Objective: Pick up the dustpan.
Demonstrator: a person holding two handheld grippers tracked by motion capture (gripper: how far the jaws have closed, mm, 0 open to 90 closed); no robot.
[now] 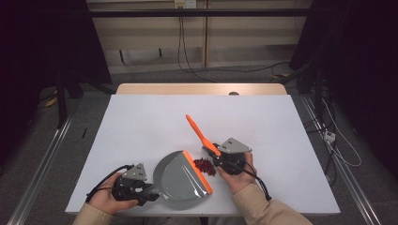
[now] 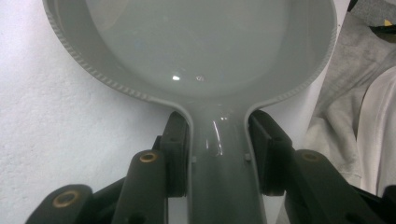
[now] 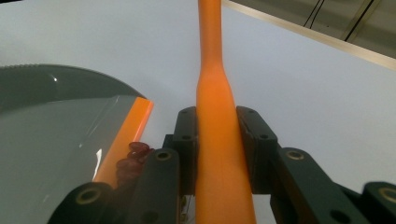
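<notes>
The left tool (image 1: 149,191) is clenched on the handle of a grey dustpan (image 1: 180,178), its jaws pressing the handle from both sides in the left gripper view. The dustpan lies flat on the white tabletop (image 1: 141,122), and its orange lip (image 1: 197,172) faces roughly 2 o'clock. The right tool (image 1: 217,157) is clamped on an orange brush (image 1: 199,133), whose handle runs up toward 11 o'clock. A small heap of red crumbs (image 1: 204,166) sits on the tabletop between the two, just beside the orange lip and right at the brush end near the right tool. From the right tool the heap lies toward 8 o'clock, and the dustpan mouth is just beyond it. The brush hand is the nearer one, so a short sweep toward 8 o'clock looks like what would carry the crumbs over the lip.
</notes>
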